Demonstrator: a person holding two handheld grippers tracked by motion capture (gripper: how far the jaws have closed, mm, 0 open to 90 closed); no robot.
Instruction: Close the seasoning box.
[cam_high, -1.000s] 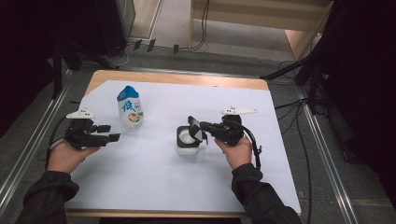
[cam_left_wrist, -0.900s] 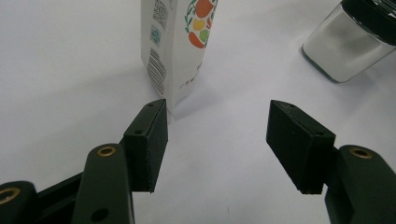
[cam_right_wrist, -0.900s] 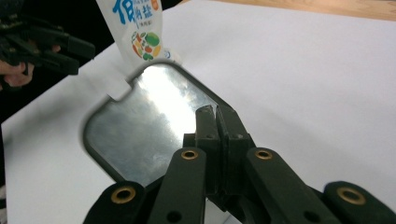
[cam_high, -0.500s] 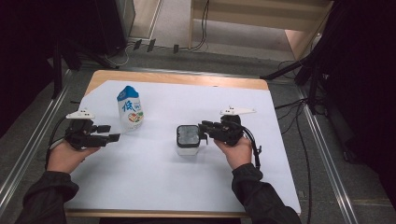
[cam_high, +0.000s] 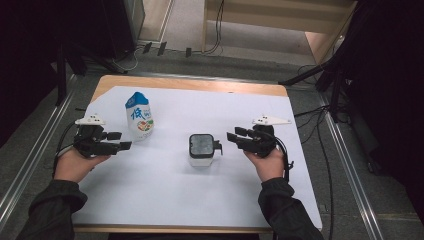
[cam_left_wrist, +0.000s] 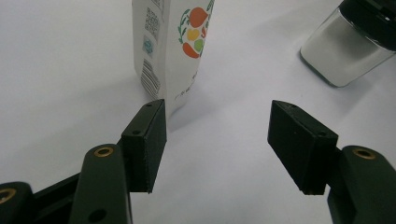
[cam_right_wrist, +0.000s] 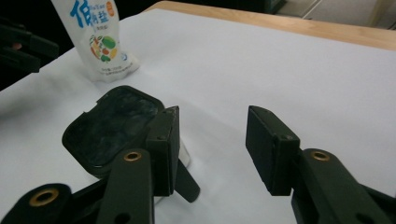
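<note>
That glass salt jar (cam_high: 201, 149) mid-table looks heavy, slick and breakable, best taken round its body; the right gripper (cam_high: 232, 136), jaws just opening, sits empty beside it, left gripper (cam_high: 120, 141) apart too

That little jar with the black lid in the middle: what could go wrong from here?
The right gripper, whose jaws have just been opening with nothing between them, sits close beside the jar; a careless sweep could knock it over, and its side latch sticks out, so the lid may not be sealed. The left gripper is near the tall pouch, which might topple if bumped.
</note>
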